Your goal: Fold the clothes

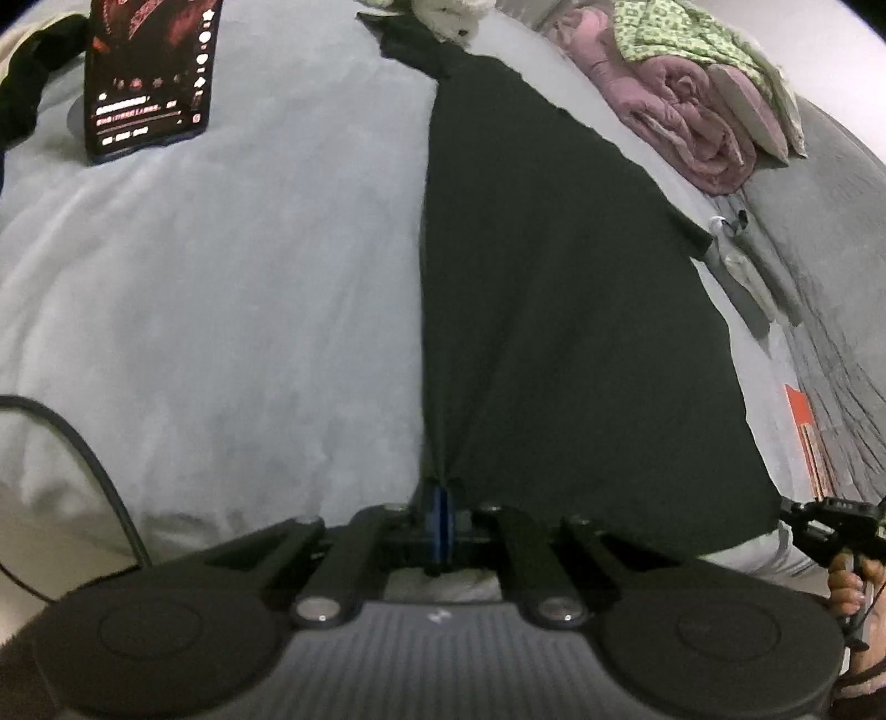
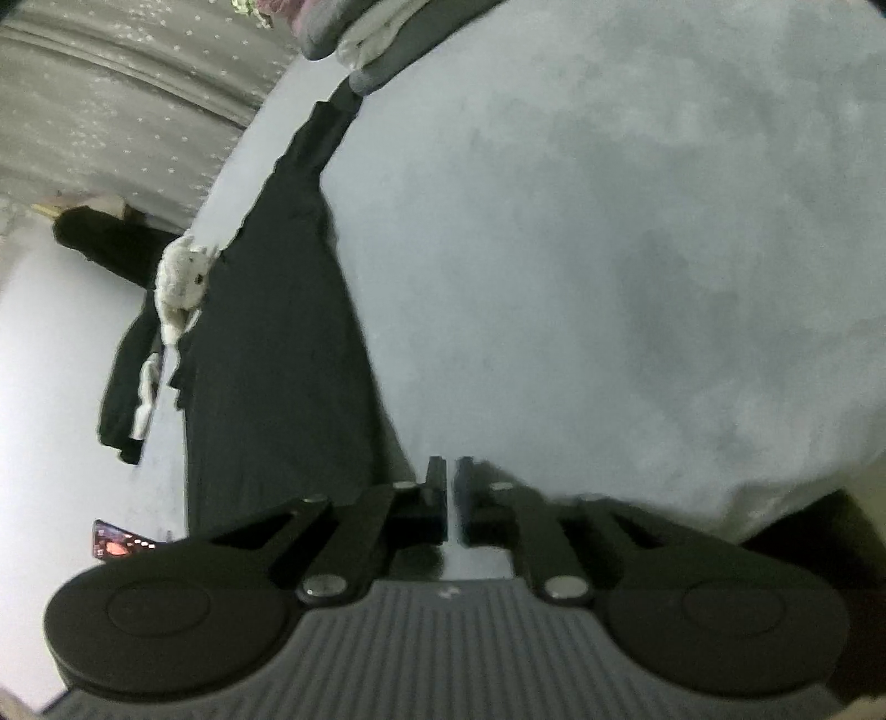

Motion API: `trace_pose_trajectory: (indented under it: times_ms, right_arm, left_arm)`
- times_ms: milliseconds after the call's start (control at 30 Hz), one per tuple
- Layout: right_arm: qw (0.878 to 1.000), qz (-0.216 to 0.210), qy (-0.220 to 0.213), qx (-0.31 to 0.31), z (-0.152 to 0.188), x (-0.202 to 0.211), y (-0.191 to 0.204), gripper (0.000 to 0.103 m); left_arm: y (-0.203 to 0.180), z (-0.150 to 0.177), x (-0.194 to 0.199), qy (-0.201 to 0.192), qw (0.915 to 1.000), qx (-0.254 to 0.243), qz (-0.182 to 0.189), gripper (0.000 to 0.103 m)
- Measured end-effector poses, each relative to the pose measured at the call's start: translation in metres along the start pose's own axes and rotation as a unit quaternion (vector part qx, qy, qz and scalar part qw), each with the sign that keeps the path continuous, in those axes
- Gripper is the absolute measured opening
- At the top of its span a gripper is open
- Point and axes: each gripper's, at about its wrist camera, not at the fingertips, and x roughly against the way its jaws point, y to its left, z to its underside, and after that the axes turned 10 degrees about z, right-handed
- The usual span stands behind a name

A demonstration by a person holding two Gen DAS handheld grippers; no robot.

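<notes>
Pale grey bedding carries a long black garment, soft, light and limp, already narrowed lengthwise; your left gripper pinches its near hem corner, while your right gripper, jaws barely apart, holds nothing beside the opposite corner.

Black garment: near edge hidden behind left gripper body; pinched corner not visible between closed fingers. Phone left of garment: top cut by frame edge, screen text too small to read. Stuffed toy beyond garment: cut off. Right gripper: narrow gap, grip on garment unclear.
</notes>
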Motion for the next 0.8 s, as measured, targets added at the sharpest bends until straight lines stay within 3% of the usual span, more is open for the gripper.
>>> trace_pose_trajectory:
  times_ms: [33,133,233,400,567,700,800]
  right_arm:
    - [1.000,-0.002,-0.003,0.005,0.000,0.001,0.002,0.016]
    - [0.999,0.006,-0.021,0.027,0.000,0.006,0.011,0.042]
    - [0.997,0.021,-0.040,0.056,-0.002,0.010,0.024,0.043]
    - [0.990,0.046,-0.072,0.109,-0.008,0.001,0.063,0.043]
    - [0.979,0.065,-0.100,0.168,-0.009,-0.025,0.107,0.047]
    - [0.970,0.069,-0.119,0.203,-0.008,-0.056,0.142,0.050]
    - [0.962,0.075,-0.144,0.220,-0.009,-0.076,0.157,0.059]
  left_arm:
    - [0.001,-0.001,0.002,0.000,1.0000,0.003,0.005,0.004]
    - [0.005,-0.003,0.012,-0.006,1.0000,0.006,0.004,0.007]
    - [-0.005,-0.003,0.027,-0.044,0.9980,-0.024,-0.039,0.010]
    - [-0.041,-0.019,0.029,-0.103,0.9880,-0.095,-0.066,0.039]
    - [-0.080,-0.041,-0.005,-0.112,0.9793,-0.154,-0.068,0.054]
    - [-0.102,-0.060,-0.043,-0.131,0.9726,-0.181,-0.066,0.077]
    - [-0.105,-0.066,-0.067,-0.147,0.9656,-0.201,-0.074,0.089]
